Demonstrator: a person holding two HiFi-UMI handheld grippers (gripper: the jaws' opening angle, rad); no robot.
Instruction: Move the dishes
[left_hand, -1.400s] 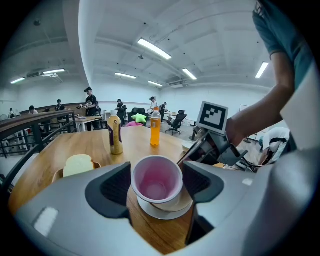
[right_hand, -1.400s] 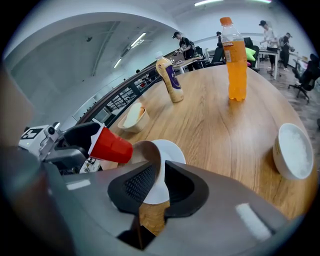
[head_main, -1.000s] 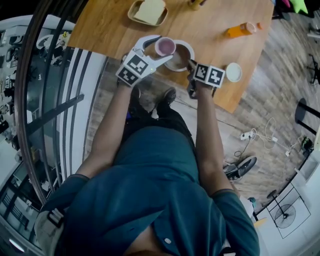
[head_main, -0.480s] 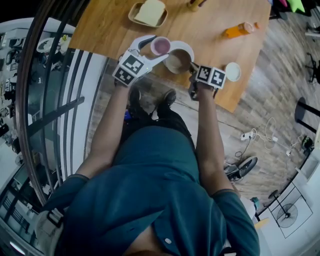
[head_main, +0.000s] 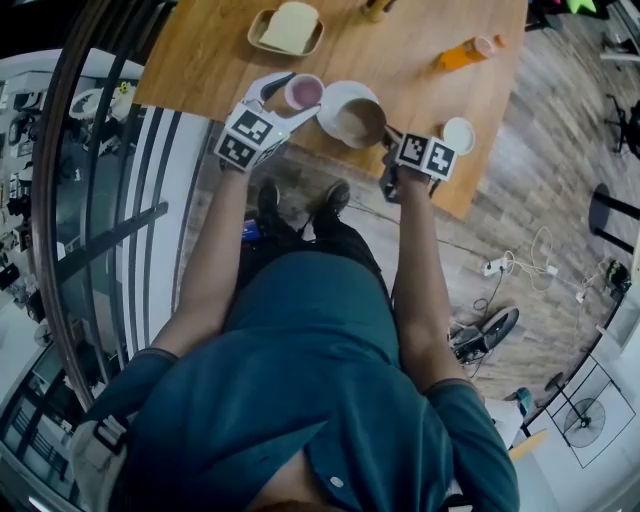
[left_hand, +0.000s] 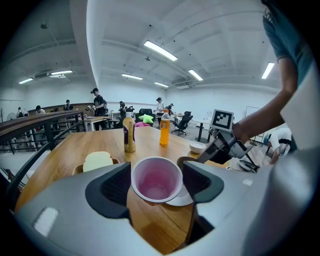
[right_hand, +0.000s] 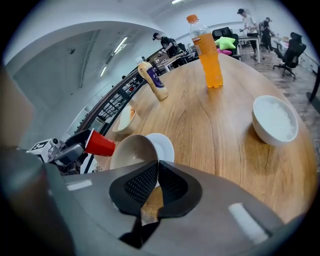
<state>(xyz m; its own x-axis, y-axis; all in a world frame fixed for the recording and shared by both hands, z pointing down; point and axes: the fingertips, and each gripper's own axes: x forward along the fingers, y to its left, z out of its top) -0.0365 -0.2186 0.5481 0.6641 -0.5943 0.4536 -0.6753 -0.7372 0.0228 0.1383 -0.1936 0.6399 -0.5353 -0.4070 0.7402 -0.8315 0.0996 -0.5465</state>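
My left gripper (head_main: 301, 94) (left_hand: 156, 181) is shut on a red cup with a pale pink inside (head_main: 304, 92) (left_hand: 156, 179), held upright above the table's near edge. Just right of it my right gripper (head_main: 386, 131) (right_hand: 157, 167) pinches the rim of a tan bowl (head_main: 360, 122) (right_hand: 130, 152). The bowl is tilted over a white plate (head_main: 335, 98) (right_hand: 162, 144). In the right gripper view the red cup (right_hand: 100, 145) shows on its side at the left, in the left gripper (right_hand: 62, 150).
The wooden table (head_main: 420, 30) also bears a tray with a pale slab (head_main: 285, 30) (left_hand: 98, 162), an orange drink bottle (head_main: 462, 52) (right_hand: 207, 52), a sauce bottle (left_hand: 129, 134) (right_hand: 155, 75) and a small white bowl (head_main: 458, 135) (right_hand: 274, 120). A railing (head_main: 120, 220) runs at the left.
The left gripper has carried the cup leftwards, off from above the bowl. The bowl stays in the right gripper, and more of the white plate shows beside it.
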